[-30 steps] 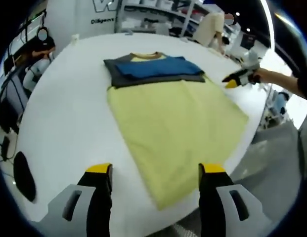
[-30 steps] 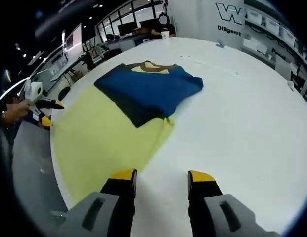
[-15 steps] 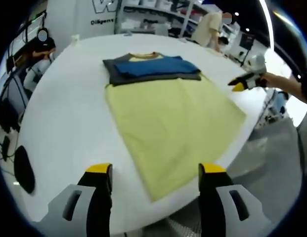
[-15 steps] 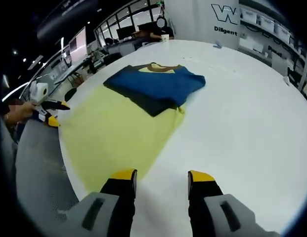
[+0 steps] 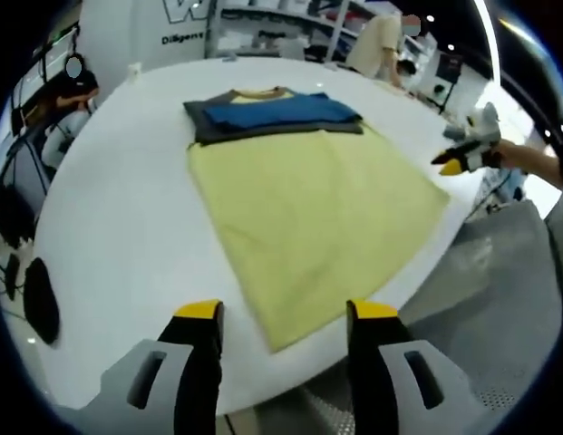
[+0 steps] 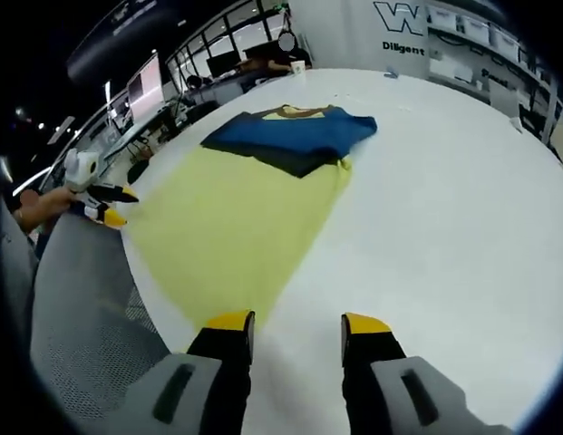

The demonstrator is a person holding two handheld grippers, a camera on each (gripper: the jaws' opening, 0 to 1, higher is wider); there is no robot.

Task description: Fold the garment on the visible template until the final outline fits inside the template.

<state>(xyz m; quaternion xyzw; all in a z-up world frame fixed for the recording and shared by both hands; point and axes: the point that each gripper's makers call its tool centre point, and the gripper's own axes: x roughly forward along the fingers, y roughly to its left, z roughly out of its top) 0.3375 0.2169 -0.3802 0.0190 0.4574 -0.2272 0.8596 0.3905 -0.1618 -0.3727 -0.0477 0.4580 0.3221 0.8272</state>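
Left gripper (image 5: 281, 313): my jaws stand apart, gripping nothing, above the table's near edge.
Right gripper (image 6: 287, 322): my jaws are spread too, nothing between them.
Garment (image 5: 267, 113): folded, blue and grey, lying at the far end of the template.
Template (image 5: 313, 217): yellow sheet flat on the white table (image 5: 109, 217).

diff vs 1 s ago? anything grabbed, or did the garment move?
Nothing was grabbed or let go. Both grippers have backed away from the table: in the left gripper view the right gripper now sits past the edge, and the left gripper does likewise in the right gripper view. Both remain open and empty. The folded garment and yellow template lie as before.
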